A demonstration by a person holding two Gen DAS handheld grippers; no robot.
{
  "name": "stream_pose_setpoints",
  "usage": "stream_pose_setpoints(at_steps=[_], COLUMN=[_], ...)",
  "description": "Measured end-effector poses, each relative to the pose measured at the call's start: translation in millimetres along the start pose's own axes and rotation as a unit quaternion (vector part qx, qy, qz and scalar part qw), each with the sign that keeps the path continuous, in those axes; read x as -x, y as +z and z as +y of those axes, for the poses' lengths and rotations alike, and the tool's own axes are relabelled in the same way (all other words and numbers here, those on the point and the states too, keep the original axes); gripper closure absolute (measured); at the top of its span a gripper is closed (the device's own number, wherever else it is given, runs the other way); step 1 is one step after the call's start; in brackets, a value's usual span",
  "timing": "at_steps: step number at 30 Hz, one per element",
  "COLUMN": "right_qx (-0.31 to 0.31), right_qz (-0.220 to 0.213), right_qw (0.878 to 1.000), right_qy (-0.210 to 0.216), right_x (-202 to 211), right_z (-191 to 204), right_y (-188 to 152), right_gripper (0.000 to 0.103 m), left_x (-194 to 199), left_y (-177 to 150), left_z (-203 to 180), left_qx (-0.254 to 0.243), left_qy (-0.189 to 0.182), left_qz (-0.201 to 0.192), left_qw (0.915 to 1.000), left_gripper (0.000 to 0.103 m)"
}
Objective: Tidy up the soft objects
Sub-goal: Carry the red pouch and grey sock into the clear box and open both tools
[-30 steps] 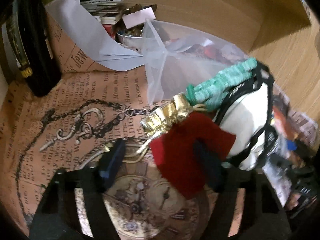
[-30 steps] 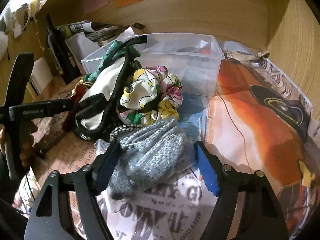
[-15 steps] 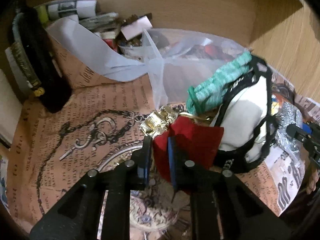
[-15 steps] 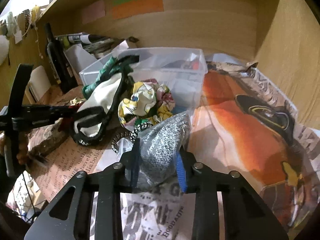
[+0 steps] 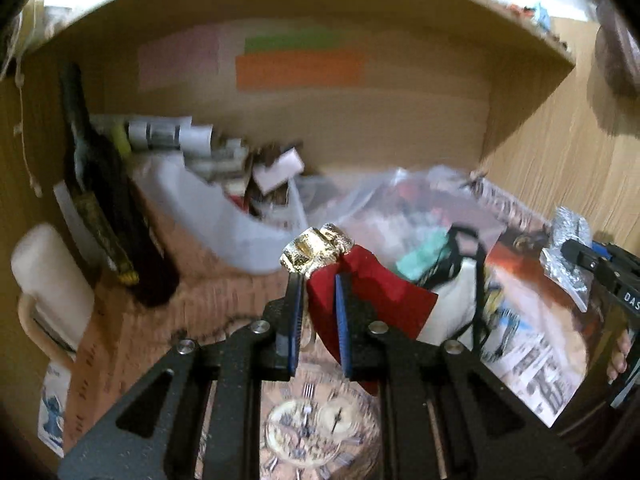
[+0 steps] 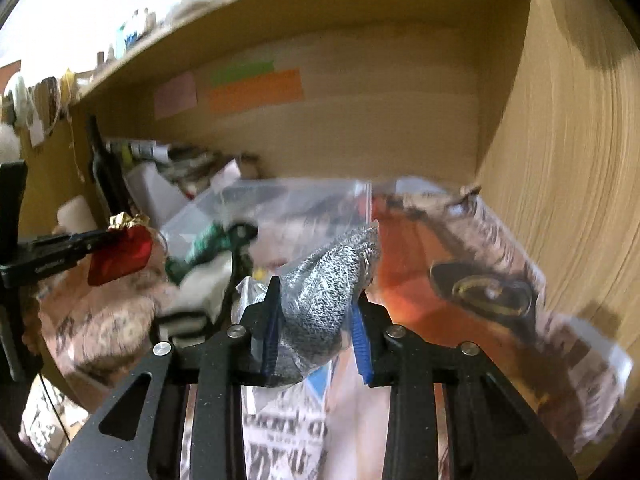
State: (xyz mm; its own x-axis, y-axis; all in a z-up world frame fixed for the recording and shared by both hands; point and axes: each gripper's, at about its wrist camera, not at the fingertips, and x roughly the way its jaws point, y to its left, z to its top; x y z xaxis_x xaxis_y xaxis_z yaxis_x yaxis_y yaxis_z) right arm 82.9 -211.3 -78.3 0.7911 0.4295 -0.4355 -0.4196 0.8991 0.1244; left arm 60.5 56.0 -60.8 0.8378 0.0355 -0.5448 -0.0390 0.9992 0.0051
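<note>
Both grippers have just closed and lifted their loads. The left gripper (image 5: 318, 280) now pinches the small red velvet pouch with a gold top (image 5: 360, 292) narrowly. The right gripper (image 6: 316, 308) holds the grey knitted item in a clear plastic wrap (image 6: 324, 280). So two soft objects are picked up, I think ready for sorting. Ahead of both grippers stands the clear plastic box (image 6: 280, 204); its contents are blurred, with something red inside. The white bag with black trim (image 5: 452, 304) lies in front of it.
</note>
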Motion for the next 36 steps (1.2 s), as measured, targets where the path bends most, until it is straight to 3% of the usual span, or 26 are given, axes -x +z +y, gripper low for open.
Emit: stream_pose_setpoints(at_steps=[7, 15, 24, 36], right_qx=[0.007, 0.015, 0.018, 0.011], right_qz=[-0.04, -0.039, 0.023, 0.141], right_qw=[0.999, 0.999, 0.999, 0.989], right_qy=[0.009, 0.023, 0.036, 0.041], right_x=[-11, -45, -108, -179], right_z=[1, 0, 2, -7], right_y=[35, 63, 78, 52], right_gripper=[0.075, 0.075, 0.075, 0.074], left_x=[-3, -39, -100, -171], left_y=[36, 67, 80, 63], left_z=[-11, -13, -15, -25], left_qx=[-0.007, 0.0, 0.001, -0.024], left_qy=[-0.001, -0.01, -0.01, -0.022], left_qz=[-0.041, -0.036, 0.015, 0.114], left_qw=[0.9991, 0.9993, 0.9998, 0.9929], left_gripper=[0.088, 0.088, 0.088, 0.088])
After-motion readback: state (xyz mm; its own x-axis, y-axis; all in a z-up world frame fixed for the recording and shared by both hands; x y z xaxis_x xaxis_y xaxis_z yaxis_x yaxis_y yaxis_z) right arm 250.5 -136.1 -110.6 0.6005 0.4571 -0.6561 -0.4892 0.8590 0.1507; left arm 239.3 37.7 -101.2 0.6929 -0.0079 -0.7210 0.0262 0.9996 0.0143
